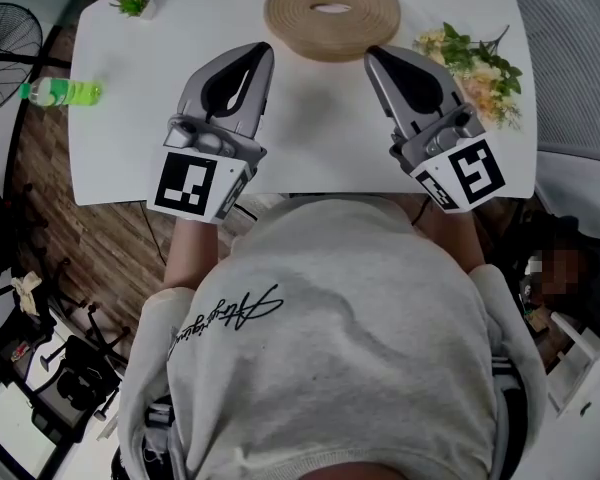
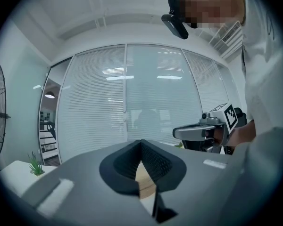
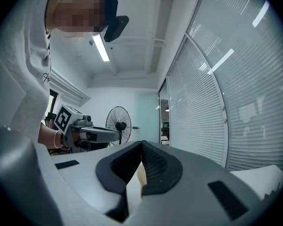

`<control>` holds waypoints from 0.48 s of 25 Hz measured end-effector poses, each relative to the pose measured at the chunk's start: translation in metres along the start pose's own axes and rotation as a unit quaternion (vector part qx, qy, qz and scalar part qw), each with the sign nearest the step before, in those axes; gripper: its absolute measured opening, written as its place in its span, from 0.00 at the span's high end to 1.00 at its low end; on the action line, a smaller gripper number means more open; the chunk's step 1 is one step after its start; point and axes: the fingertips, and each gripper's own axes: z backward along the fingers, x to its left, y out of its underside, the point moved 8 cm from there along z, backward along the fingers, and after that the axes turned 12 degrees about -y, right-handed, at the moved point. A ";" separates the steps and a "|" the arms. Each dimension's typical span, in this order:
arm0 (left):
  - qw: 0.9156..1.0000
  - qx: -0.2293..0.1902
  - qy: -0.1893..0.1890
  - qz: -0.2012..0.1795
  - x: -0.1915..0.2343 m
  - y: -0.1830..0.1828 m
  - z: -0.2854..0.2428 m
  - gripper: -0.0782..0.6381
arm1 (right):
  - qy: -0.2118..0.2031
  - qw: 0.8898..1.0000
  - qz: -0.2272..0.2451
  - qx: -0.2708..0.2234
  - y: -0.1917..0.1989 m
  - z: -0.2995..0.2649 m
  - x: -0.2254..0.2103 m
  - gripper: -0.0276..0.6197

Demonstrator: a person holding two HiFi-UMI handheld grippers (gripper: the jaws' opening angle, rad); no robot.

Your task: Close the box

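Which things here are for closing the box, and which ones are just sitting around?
For the job:
- round tan box
- left gripper, shut and empty
- right gripper, shut and empty

Just lying about:
- small potted plant
- green bottle
- flowers
- fan on the floor

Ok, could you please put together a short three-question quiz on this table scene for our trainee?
1. True or false: the left claw and the right claw are both shut and empty.
2. What lies at the white table's left edge? A) a green plastic bottle B) a red mug C) a blue plate
3. What lies right of the tan round box?
Key: 1 true; 2 A; 3 a bouquet of pale flowers.
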 end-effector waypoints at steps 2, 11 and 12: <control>1.000 0.001 0.000 -0.002 -0.001 0.000 0.000 0.89 | -0.007 1.000 0.006 0.004 0.001 -0.001 0.002 0.95; 1.000 -0.013 0.002 0.005 -0.003 -0.005 -0.003 0.89 | -0.008 1.000 0.013 0.003 -0.003 -0.001 0.002 0.95; 1.000 -0.016 0.002 0.005 -0.003 -0.005 -0.004 0.89 | -0.008 1.000 0.015 0.003 -0.003 -0.001 0.002 0.95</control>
